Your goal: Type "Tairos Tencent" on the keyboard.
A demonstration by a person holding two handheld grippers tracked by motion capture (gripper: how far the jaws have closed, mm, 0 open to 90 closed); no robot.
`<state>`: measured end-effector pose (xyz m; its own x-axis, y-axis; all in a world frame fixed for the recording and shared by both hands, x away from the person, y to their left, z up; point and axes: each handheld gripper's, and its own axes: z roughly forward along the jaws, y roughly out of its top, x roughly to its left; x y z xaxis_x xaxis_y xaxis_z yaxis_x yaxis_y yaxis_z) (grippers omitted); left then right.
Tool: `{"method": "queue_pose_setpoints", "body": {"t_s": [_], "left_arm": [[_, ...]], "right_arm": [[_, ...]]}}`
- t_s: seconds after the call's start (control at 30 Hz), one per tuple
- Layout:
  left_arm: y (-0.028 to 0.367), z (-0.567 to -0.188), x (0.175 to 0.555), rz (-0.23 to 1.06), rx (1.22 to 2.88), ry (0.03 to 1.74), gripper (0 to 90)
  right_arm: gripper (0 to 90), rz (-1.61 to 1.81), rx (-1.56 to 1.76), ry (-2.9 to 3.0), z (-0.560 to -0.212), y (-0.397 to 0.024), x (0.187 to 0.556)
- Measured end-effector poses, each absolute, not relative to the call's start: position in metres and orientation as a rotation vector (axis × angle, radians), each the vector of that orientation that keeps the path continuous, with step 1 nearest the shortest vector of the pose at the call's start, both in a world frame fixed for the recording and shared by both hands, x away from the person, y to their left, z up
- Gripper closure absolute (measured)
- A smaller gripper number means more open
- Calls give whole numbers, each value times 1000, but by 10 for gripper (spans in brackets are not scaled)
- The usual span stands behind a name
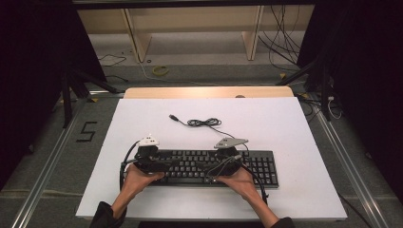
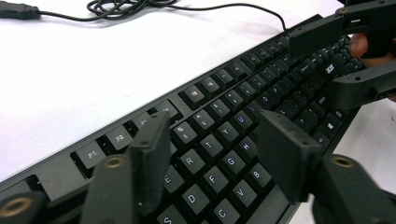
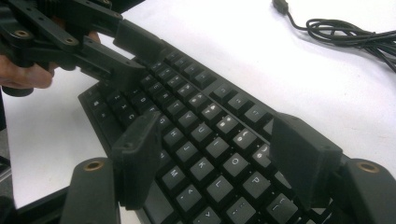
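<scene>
A black keyboard [image 1: 261, 168] lies on the white table top [image 1: 142, 118], and its coiled cable [image 1: 204, 122] ends in a loose USB plug [image 1: 174, 117] behind it. My left gripper [image 1: 164, 164] hovers over the keyboard's left half. In the left gripper view the keys [image 2: 219, 112] lie beneath this gripper [image 2: 215, 140], which is open and grips nothing. My right gripper [image 1: 214, 168] is over the middle-right keys. It [image 3: 219, 144] is open above the keyboard [image 3: 205, 121]. Each gripper view also shows the other gripper, the right one [image 2: 327, 60] and the left one [image 3: 135, 58].
The cable [image 2: 126, 5] [image 3: 345, 32] lies on the white surface behind the keyboard. A wooden strip [image 1: 209, 91] borders the table's far edge. Beyond it are a shelf frame [image 1: 190, 28] and floor cables [image 1: 280, 42]. Dark stands flank the table.
</scene>
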<state>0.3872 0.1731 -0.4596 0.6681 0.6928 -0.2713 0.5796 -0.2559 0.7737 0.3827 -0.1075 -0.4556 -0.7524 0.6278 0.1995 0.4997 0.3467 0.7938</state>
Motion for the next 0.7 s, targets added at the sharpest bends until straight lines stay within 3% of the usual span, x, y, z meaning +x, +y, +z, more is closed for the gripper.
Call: {"method": "queue_pose_setpoints", "body": {"t_s": [0.27,0.7], "left_arm": [[178,-457,384,156,1912,974,350],[190,-453,374,158,1866,961,343]], "right_arm": [[396,1352,1041,2474,-458,-106,386],[752,1263,1039,2501,-462,-102,390]]}}
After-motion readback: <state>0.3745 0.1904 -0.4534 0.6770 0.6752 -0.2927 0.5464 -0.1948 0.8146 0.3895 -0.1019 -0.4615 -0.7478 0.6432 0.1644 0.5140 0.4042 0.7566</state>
